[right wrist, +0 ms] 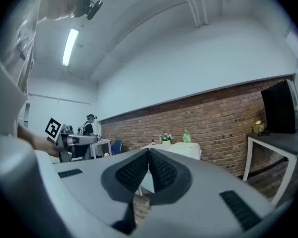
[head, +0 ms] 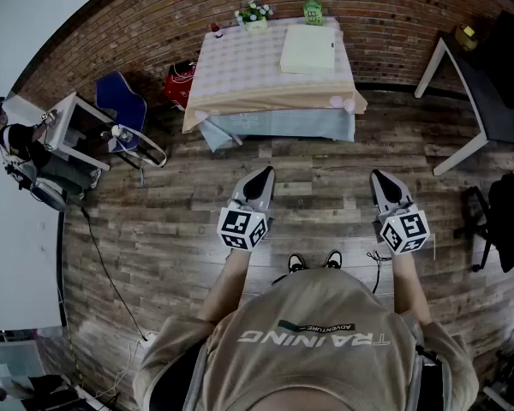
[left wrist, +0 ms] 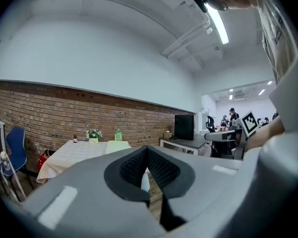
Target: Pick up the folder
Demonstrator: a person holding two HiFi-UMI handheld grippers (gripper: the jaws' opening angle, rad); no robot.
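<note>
light: ceiling tube (left wrist: pixel 217 20), even | edges: fisheye-bent, dark corners

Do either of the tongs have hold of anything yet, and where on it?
Nothing is held. The left tongs and right tongs are both shut and empty; the folder lies on the table, beyond them.
</note>
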